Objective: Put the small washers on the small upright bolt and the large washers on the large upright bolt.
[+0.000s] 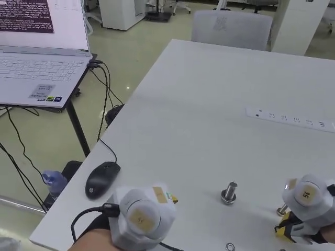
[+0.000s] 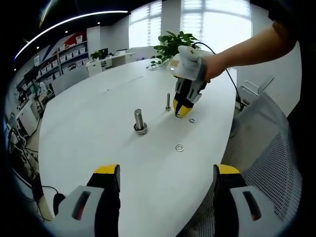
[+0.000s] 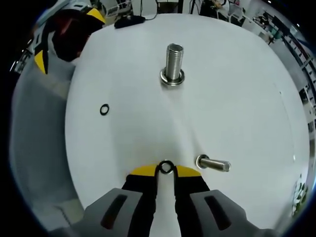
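1. Head view: The left tool (image 1: 168,198) hangs over the near edge of the worktop (image 1: 209,104), clear of both bolts. It is probably parked there to leave room for the other hand; its jaws are hidden under the housing here. The right tool (image 1: 285,230) points down just beside the small bolt (image 1: 282,210). The large bolt (image 1: 229,192) stands upright between the two tools, and a loose washer (image 1: 230,246) lies closer to the worktop's edge.

2. Left gripper view: This tool's jaws stand wide apart with nothing between them, and both bolts are well ahead. The right tool's tips are down at the worktop near the small bolt, and a small washer (image 2: 192,120) lies flat just beside them.

3. Right gripper view: The jaws are drawn in to a narrow gap, and the small washer sits right at the tips, in line with that gap. I cannot tell whether it is pinched or merely lying on the worktop. The small bolt is just to the right of the tips, so the carry looks short. The large bolt stands farther ahead, and the loose washer is off to the left.
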